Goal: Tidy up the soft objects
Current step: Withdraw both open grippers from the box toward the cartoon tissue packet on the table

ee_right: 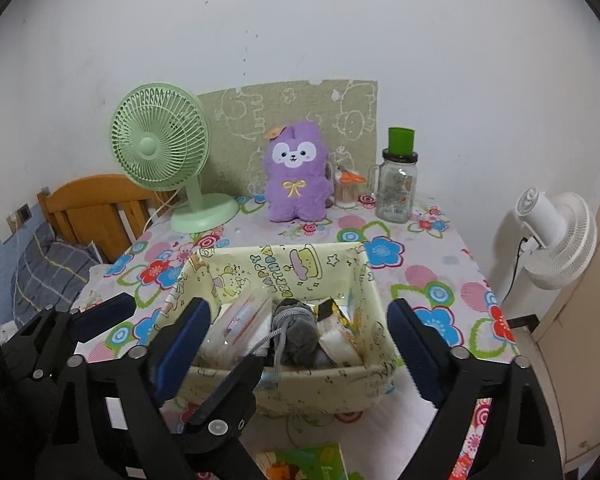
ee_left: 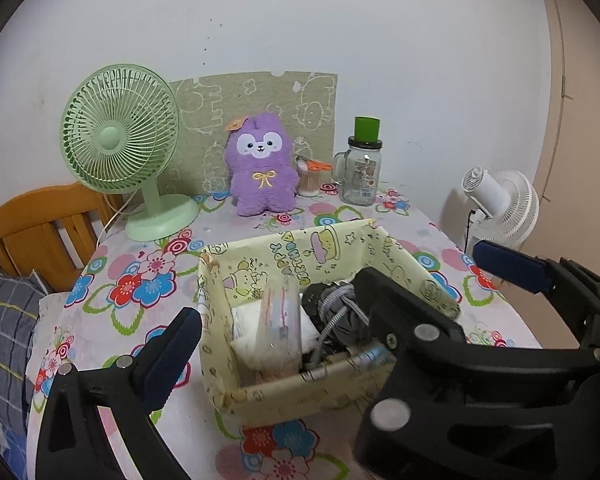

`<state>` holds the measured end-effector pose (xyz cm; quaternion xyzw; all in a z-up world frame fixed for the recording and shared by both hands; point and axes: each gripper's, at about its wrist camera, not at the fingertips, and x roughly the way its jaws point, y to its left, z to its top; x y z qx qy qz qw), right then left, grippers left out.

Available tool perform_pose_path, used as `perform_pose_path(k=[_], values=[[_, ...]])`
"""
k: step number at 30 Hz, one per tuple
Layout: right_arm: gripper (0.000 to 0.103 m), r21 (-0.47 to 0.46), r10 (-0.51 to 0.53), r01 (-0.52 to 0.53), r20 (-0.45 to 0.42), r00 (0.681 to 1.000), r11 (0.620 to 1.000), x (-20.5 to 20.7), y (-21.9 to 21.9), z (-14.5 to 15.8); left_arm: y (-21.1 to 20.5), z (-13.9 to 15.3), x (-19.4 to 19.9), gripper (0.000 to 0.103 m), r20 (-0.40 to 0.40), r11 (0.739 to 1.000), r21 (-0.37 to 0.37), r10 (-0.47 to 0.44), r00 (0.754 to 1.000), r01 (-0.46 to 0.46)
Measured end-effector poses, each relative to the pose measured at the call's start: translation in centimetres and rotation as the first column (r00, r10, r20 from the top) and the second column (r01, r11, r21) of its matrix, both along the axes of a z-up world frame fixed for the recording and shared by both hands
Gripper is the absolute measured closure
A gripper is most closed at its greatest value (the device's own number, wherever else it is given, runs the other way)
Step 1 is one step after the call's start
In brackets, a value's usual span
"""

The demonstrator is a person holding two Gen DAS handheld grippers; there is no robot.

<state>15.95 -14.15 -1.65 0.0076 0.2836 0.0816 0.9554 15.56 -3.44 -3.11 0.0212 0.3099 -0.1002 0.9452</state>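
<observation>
Grey bundle [ee_right: 296, 332] lies lengthwise in box [ee_right: 340, 380], pointing toward wall; both claws released.

Right tool [ee_right: 300, 344] gapes wide around the yellow basket [ee_right: 328, 384] of soft things

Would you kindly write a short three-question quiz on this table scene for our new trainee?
1. True or false: the purple plush toy lies inside the yellow box.
2. Which stands nearest the glass jar: A) the green fan, B) the toothpick pot, C) the white fan?
3. Fill in: both the left gripper and the right gripper are ____, holding nothing.

Key: 1 false, it stands behind the box by the wall; 2 B; 3 open.
</observation>
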Motion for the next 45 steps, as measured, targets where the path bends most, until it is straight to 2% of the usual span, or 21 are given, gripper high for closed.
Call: perform_pose_path(k=[6,23,36,45], values=[[0.003,-0.006,-0.007,0.007,0.007,1.0,1.0,-1.9,-0.3,0.2,-0.4,0.2,-1.9,0.0,0.007,1.0,-0.001,-0.01,1.0,0.01],[0.003,-0.029,-0.015,0.016,0.02,1.0,0.999,-6.2,-0.3,0.0,-0.4,0.0,-6.1,0.0,0.01,0.999,-0.007,-0.032,0.999,0.032],[0.003,-0.069,-0.014,0.015,0.027,1.0,0.998,-7.9,0.6,-1.8,0.1,-2.2,-7.6,0.0,-0.019,0.999,0.002,-0.044,0.999,0.044],[0.003,-0.068,-0.005,0.004,-0.018,1.0,0.998,-7.6,0.8,-4.1,0.2,-4.3,-7.4,0.0,-0.07,0.999,0.005,-0.053,0.996,0.054]])
